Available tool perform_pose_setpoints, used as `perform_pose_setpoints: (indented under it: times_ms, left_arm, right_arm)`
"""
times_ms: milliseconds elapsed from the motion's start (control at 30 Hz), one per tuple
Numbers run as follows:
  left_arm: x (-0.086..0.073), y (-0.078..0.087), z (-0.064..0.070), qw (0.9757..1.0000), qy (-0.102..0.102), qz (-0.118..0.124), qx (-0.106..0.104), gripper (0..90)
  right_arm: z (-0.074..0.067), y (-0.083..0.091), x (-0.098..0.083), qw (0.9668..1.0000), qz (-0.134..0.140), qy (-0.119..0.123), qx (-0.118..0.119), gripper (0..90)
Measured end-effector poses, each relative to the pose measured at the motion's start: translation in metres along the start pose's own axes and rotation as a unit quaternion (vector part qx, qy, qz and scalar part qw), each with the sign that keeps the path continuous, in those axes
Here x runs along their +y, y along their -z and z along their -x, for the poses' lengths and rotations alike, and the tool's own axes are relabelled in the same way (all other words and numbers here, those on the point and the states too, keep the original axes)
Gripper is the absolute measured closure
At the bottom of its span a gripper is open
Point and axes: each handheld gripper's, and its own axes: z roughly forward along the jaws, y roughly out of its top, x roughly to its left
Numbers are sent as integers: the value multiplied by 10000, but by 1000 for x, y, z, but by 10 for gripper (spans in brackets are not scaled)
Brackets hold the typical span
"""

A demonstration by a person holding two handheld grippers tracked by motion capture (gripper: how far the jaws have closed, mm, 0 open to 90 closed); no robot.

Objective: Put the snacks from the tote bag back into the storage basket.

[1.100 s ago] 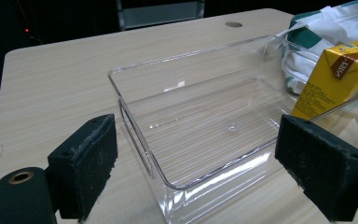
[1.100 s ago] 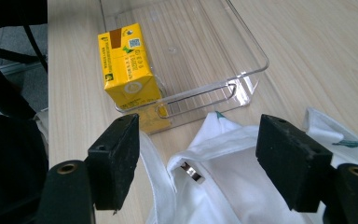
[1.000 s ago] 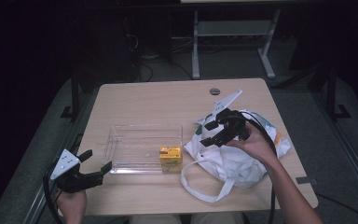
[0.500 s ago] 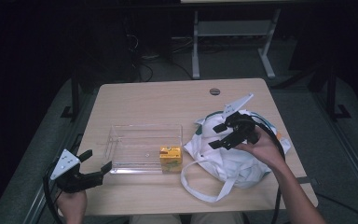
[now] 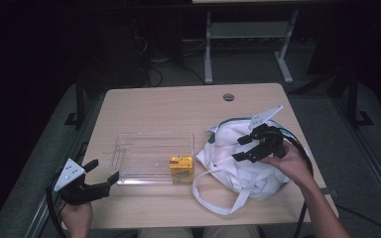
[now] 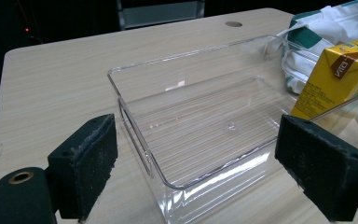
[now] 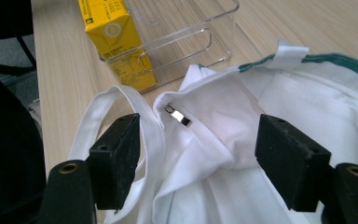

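Observation:
A clear plastic bin (image 5: 144, 153) stands at the table's middle left. A yellow drink carton (image 5: 181, 167) stands upright in its near right corner. Right of the bin lies a crumpled white cloth bag (image 5: 238, 171) with green trim and a loose handle loop (image 5: 213, 201). My right gripper (image 5: 240, 148) hovers open just above the bag. In the right gripper view, white folds and a small metal clip (image 7: 179, 116) lie between the open jaws of the right gripper (image 7: 200, 154). My left gripper (image 5: 102, 171) is open at the table's near left edge, facing the bin (image 6: 135, 74) and carton (image 6: 335, 74).
A round cable hole (image 5: 228, 97) sits near the table's far edge. A white desk frame (image 5: 248, 34) and cables stand on the dark floor behind. Bare tabletop (image 5: 178, 109) lies beyond the bin.
My right gripper has shifted slightly to the right and toward the person above the bag, still open. The left gripper, bin and carton have stayed put.

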Motion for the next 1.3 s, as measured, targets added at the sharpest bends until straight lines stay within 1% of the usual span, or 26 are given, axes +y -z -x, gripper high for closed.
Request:
perform_pose_setpoints:
  times_ms: [67, 233, 367, 533, 667, 733, 767, 833, 967, 1300]
  left_arm:
    - [0, 0, -1, 10000, -42, -33, 2, 126]
    - [0, -1, 0, 10000, -25, -28, -7, 126]
    - [0, -1, 1, 10000, -47, -34, -9, 126]
    - [0, -1, 1, 10000, -28, -30, -7, 126]
    - [0, 0, 1, 10000, -24, -22, 4, 126]
    - [0, 0, 1, 10000, -25, -18, -1, 126]
    - [0, -1, 1, 10000, -28, -20, -7, 126]
    - [0, -1, 1, 10000, -51, -31, -13, 126]
    - [0, -1, 1, 10000, -31, -9, -9, 126]
    - [0, 0, 1, 10000, -13, -28, -14, 126]
  right_arm:
    - [2, 2, -6, 10000, 44, -60, 6, 305]
    - [4, 6, -14, 9998, 120, -147, 16, 306]
    - [5, 9, -21, 9997, 148, -180, -17, 306]
    - [7, 14, -33, 9994, 190, -265, -80, 304]
    - [8, 16, -38, 9992, 180, -335, -98, 305]
    - [9, 17, -42, 9993, 187, -315, -121, 305]
    - [8, 17, -44, 9991, 175, -374, -124, 305]
    - [8, 18, -47, 9990, 173, -401, -136, 305]
    - [7, 18, -54, 9987, 180, -462, -124, 305]
    - [5, 18, -65, 9984, 212, -505, -120, 304]
